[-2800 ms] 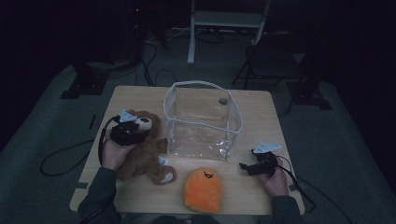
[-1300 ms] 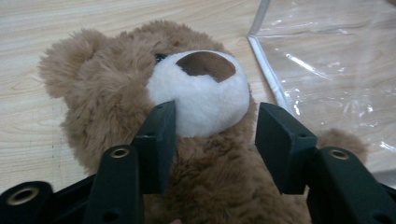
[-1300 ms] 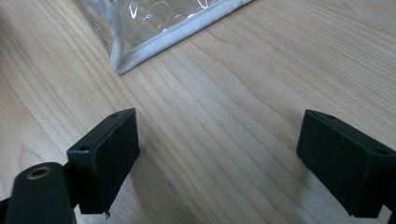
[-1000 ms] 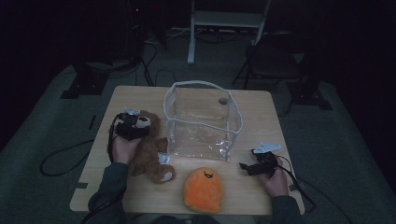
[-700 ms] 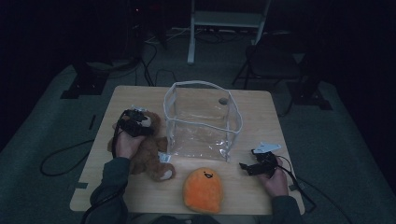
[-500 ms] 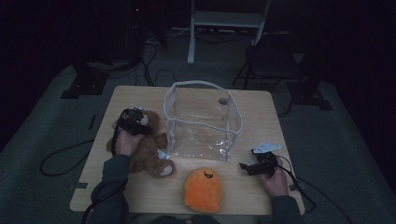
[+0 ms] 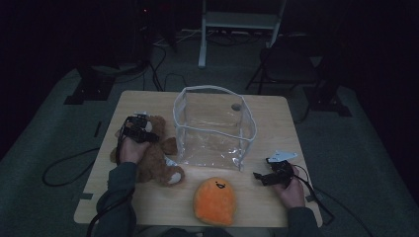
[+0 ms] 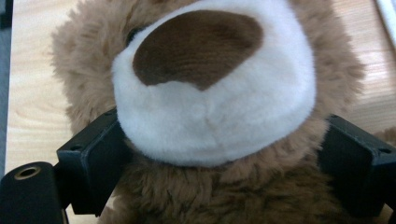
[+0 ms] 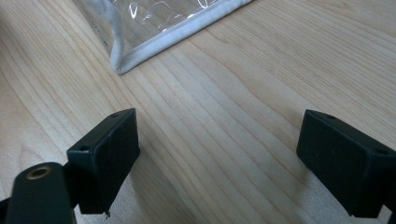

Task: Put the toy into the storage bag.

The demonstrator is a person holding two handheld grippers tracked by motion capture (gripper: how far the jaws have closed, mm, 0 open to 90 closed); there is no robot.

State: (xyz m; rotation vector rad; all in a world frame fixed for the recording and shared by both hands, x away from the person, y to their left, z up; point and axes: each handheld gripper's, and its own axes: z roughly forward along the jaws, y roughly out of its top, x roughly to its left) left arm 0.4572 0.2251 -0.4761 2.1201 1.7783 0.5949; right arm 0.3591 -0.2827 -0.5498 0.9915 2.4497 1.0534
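Leftmost, a brown plush teddy bear (image 7: pixel 157 157) with a white muzzle and dark brown nose is recorded lying on the light wooden table (image 7: pixel 276 113), near its left edge and just beside the pouch. The left claw (image 7: pixel 138 129) is placed over the bear's head, held in a hand whose grey sleeve (image 7: pixel 118 197) enters from below. In the left gripper view the bear's head (image 8: pixel 210 93) is seen between the two black jaws, which stand wide at either side of the fur under the muzzle; the jaws have just been opening, and whether the pads still press the fur cannot be told.

Centrally, a clear plastic zip pouch (image 7: pixel 213 129) with white fabric trim is set upright and open-topped on the table. In front of it, near the table's near edge, a round orange plush toy (image 7: pixel 214 200) with a small dark face is laid, apart from the bear and the pouch.

Rightmost, the right claw (image 7: pixel 271 174) is held low over bare table, well apart from the pouch. In the right gripper view its jaws are released, wide apart with nothing between them, and a white-trimmed corner of the pouch (image 9: pixel 154 37) is noted beyond.
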